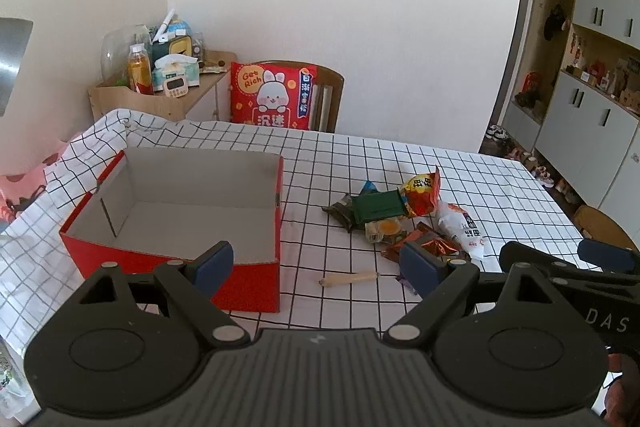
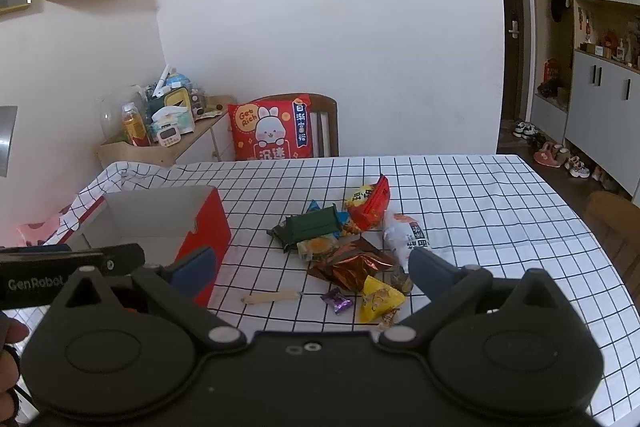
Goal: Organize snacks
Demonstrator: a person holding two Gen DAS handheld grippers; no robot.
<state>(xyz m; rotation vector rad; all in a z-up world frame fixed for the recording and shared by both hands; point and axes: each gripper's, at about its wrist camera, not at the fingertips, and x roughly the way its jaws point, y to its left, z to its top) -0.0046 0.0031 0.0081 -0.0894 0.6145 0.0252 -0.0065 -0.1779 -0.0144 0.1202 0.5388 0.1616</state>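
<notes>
An empty red cardboard box (image 1: 172, 269) (image 2: 208, 223) with a grey inside stands on the left of the checked tablecloth. To its right lies a heap of snack packets: a dark green one (image 1: 378, 205) (image 2: 312, 225), a red and yellow bag (image 1: 422, 193) (image 2: 370, 205), a white packet (image 1: 460, 227) (image 2: 404, 233), a brown foil one (image 2: 352, 263), a yellow one (image 2: 378, 299) and a small purple sweet (image 2: 337, 300). A thin wooden stick (image 1: 348, 278) (image 2: 272, 296) lies in front. My left gripper (image 1: 316, 267) hangs open above the box's near corner. My right gripper (image 2: 312, 269) is open above the heap's near edge, holding nothing.
A wooden chair with a red rabbit cushion (image 1: 272, 95) (image 2: 270, 129) stands at the table's far side. A low wooden shelf (image 1: 160, 95) with bottles and a tissue box sits at the back left. Grey cabinets (image 2: 600, 99) and shoes line the right wall.
</notes>
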